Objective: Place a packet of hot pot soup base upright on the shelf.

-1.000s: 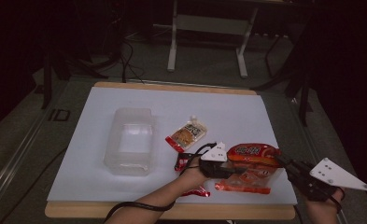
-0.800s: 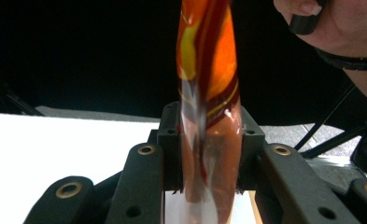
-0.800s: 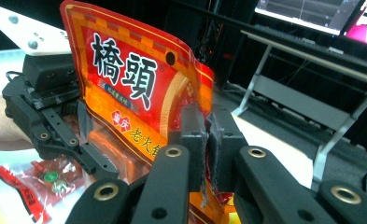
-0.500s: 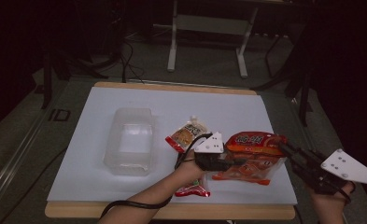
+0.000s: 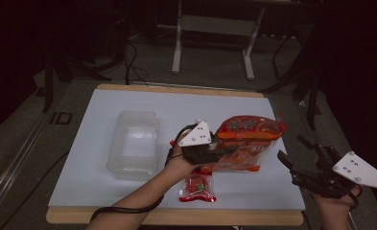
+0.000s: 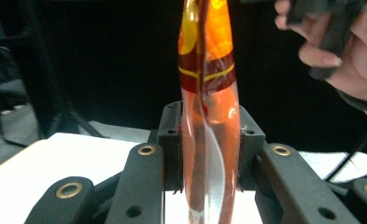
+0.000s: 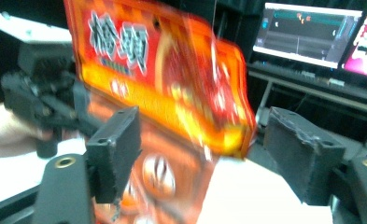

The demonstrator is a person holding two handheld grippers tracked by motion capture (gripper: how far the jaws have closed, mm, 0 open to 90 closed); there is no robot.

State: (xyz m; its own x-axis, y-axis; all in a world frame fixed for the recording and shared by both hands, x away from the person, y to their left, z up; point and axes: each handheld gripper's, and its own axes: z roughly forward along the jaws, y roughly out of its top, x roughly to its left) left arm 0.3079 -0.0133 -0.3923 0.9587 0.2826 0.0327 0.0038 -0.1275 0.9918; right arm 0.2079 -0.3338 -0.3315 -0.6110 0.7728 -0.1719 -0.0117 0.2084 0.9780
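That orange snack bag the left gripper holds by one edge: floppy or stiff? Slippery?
Probably fairly stiff and light: the orange snack bag stands out sideways from the left gripper without drooping. Its glossy film looks slippery, so a thin edge pinch might creep.

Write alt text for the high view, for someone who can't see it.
The left gripper holds a large orange snack bag lifted above a white table, jaws clamped on its edge. The right gripper sits at the table's right edge with open jaws, apart from the bag. A clear plastic container and a small red packet lie on the table.
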